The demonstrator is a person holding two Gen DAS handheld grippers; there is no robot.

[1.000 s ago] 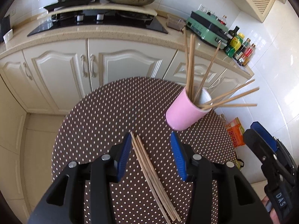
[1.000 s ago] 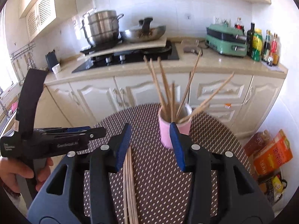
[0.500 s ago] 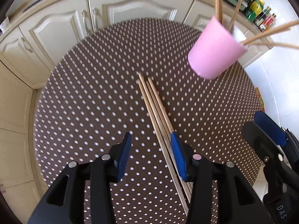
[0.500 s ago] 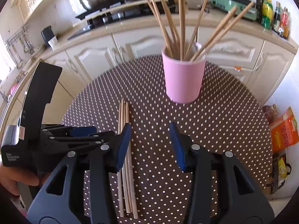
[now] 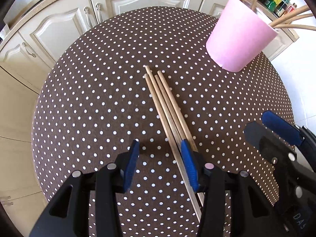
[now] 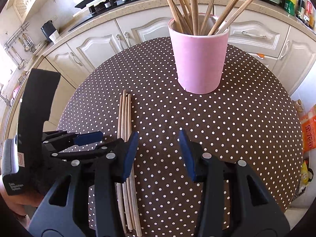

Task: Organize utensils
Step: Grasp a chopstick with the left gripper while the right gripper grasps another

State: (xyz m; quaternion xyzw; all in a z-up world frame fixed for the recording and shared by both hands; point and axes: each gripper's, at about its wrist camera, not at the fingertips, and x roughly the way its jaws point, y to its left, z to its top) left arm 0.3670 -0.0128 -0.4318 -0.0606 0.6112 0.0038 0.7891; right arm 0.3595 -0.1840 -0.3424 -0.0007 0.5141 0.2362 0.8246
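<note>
Four chopsticks [image 5: 167, 106] flat, pink cup [image 6: 199, 59] upright — apart

Cream cabinets [image 6: 92, 47] run under a speckled counter [image 6: 138, 9] with a black hob [image 6: 110, 2]; white tiled floor [image 5: 296, 63], bright daylight.

The left gripper [image 5: 160, 150] is hanging low over the dotted brown table [image 5: 94, 98], its jaws having just been opening a little, nothing clamped between them. Four loose chopsticks [image 5: 167, 108] are lying side by side, passing under its right-hand pad. The pink cup [image 5: 239, 37] is holding more sticks. The right gripper [image 5: 276, 130] is showing at the edge.
</note>
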